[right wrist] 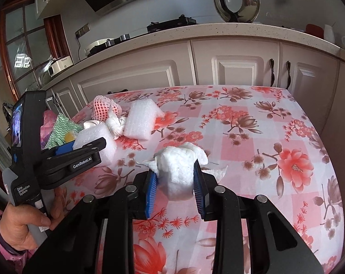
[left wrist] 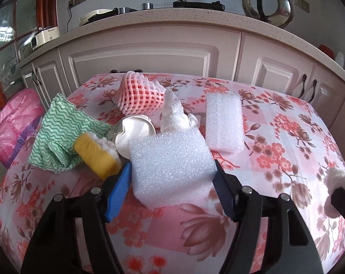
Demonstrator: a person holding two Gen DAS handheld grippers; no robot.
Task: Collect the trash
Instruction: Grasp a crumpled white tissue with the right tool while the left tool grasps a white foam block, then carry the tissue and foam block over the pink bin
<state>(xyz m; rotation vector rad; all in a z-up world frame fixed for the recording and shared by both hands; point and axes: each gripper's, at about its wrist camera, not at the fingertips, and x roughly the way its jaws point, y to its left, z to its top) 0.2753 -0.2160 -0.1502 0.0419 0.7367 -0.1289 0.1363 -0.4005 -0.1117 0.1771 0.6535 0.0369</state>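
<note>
Low in the left wrist view, the left gripper (left wrist: 172, 178) clamps both pads against a white foam block (left wrist: 170, 166) on the floral table (left wrist: 286, 137); the right gripper (right wrist: 175, 182) pinches a crumpled tissue wad (right wrist: 178, 171) at centre frame.

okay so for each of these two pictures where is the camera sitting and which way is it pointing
Left wrist: on the left claw, looking down-forward along its fingers at the near foam block between them.
Right wrist: on the right claw, which pinches a tissue wad; a hand holds the left claw.
Shared: floral table, far foam block, cabinets.
</note>
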